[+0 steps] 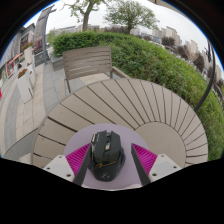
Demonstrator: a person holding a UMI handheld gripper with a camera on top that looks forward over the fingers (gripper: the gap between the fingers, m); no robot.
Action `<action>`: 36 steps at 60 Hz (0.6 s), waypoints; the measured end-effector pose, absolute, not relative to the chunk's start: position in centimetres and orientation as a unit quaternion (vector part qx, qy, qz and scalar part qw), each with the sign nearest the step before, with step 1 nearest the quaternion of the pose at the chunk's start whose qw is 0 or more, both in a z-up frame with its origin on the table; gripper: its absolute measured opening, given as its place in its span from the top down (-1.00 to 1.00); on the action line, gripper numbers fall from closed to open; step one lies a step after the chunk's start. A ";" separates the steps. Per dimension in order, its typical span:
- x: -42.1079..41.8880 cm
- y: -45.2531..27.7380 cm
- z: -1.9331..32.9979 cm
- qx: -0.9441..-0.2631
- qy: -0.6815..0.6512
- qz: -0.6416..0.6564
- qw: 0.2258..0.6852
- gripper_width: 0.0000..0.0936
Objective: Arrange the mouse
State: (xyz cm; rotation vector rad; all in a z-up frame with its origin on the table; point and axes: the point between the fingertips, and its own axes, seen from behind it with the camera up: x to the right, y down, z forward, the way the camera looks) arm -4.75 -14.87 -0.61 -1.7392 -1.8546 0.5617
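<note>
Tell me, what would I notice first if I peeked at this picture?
First you'd spot the black computer mouse sitting between the gripper fingers, with pink pads on either side of it. It rests on a round wooden slat table, and beyond that stand a wooden chair and a big green hedge.

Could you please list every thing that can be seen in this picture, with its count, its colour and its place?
mouse: one, black, on the round table, between the two fingers.
round table: one, pale wooden slats, right under and ahead of the gripper.
bench: one, slatted wood, beyond the table, in front of the hedge.
hedge: one, green, behind the bench and along the table's far side.
trees: at least two, green, beyond the hedge.
gripper: one, with magenta pads on its fingers; the fingers sit close at either side of the mouse, but real contact cannot be told.
</note>
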 end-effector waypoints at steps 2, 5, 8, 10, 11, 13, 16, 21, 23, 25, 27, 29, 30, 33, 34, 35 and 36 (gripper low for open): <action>-4.4 -14.2 0.4 -0.642 -0.688 0.198 0.274 -0.82; -3.7 -14.0 2.2 -0.643 -0.685 0.202 0.275 -0.82; -2.2 -14.1 4.5 -0.645 -0.685 0.212 0.265 -0.82; -1.0 -13.9 6.5 -0.644 -0.685 0.218 0.262 -0.82; -0.3 -13.8 7.4 -0.642 -0.686 0.221 0.262 -0.82; 1.2 -13.4 9.4 -0.640 -0.686 0.226 0.263 -0.82; 3.5 -12.8 11.9 -0.640 -0.684 0.228 0.265 -0.82; 8.1 -11.5 15.2 -0.642 -0.682 0.231 0.264 -0.82; 9.8 -11.2 16.2 -0.645 -0.679 0.231 0.264 -0.82; 11.5 -10.9 17.0 -0.652 -0.672 0.235 0.261 -0.82; 13.3 -10.6 17.8 -0.659 -0.666 0.237 0.258 -0.83; 15.0 -10.3 18.3 -0.666 -0.659 0.238 0.256 -0.83; 16.1 -10.1 18.7 -0.669 -0.656 0.237 0.255 -0.83; 18.3 -9.8 19.3 -0.678 -0.649 0.237 0.252 -0.83; 19.1 -9.6 19.5 -0.681 -0.646 0.237 0.251 -0.83; 19.7 -9.5 19.7 -0.683 -0.643 0.238 0.251 -0.83; 20.4 -9.4 19.9 -0.686 -0.640 0.238 0.251 -0.83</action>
